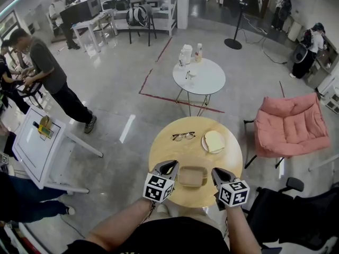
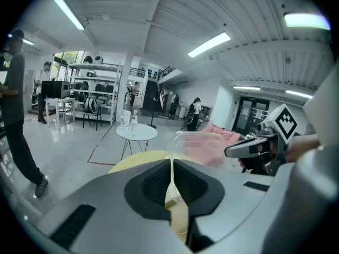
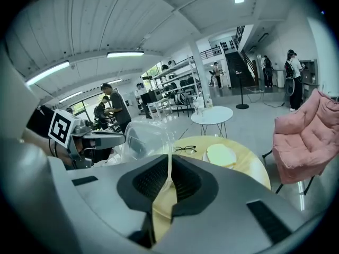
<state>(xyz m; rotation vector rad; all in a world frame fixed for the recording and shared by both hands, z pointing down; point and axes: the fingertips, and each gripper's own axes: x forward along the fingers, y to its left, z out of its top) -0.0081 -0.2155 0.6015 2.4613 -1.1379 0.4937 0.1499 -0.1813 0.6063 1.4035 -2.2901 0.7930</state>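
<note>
Clear container [image 1: 193, 177] tight between both jaws

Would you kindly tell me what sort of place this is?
Most likely an open-plan lab or workshop with a lounge corner: metal shelving at the back, and a pink armchair beside the round wooden table.

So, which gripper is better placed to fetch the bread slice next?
Right, probably: the bread slice lies ahead of the right gripper; the left gripper sits farther. Both grip the clear container.
</note>
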